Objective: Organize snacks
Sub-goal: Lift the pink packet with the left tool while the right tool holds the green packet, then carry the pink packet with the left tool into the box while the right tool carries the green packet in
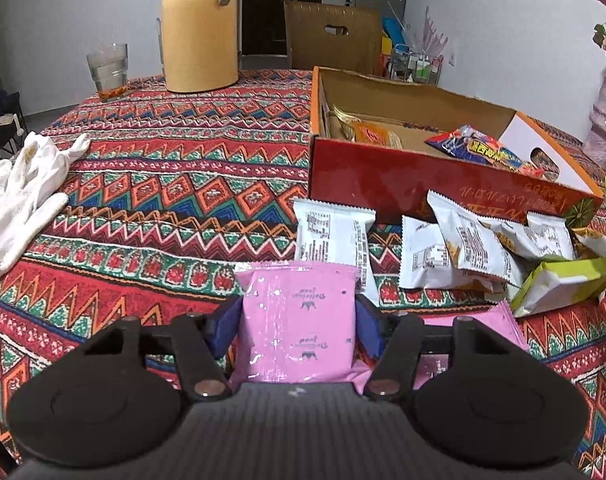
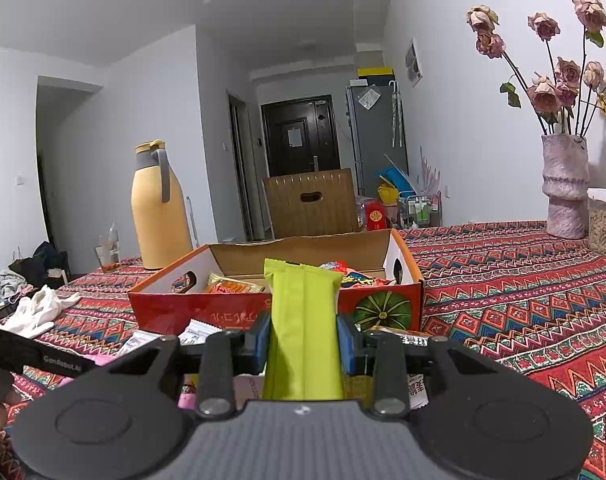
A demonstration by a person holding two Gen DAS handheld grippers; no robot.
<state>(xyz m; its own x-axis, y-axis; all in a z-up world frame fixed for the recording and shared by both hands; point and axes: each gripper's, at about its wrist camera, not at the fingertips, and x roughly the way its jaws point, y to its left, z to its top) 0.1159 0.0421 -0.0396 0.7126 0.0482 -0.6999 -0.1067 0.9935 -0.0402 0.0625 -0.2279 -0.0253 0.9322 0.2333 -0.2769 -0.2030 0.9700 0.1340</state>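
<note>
My left gripper (image 1: 299, 316) is shut on a pink snack packet (image 1: 299, 328), held just above the patterned tablecloth, short of the red cardboard box (image 1: 383, 184). My right gripper (image 2: 303, 340) is shut on a lime-green snack packet (image 2: 303, 320), held upright in front of the same box (image 2: 207, 312). The box holds an orange packet (image 1: 373, 134) and a blue-red packet (image 1: 483, 150). White packets (image 1: 333, 236) and a lime-green one (image 1: 563, 286) lie loose on the cloth before the box. A second pink packet (image 1: 491, 322) lies to the right of the left gripper.
A yellow thermos jug (image 1: 199, 28) and a glass (image 1: 107, 72) stand at the far side of the table. White gloves (image 1: 19, 196) lie at the left. A pink vase of dried roses (image 2: 565, 188) and a clear container (image 2: 605, 224) stand at the right. A wooden chair (image 2: 311, 204) is behind the table.
</note>
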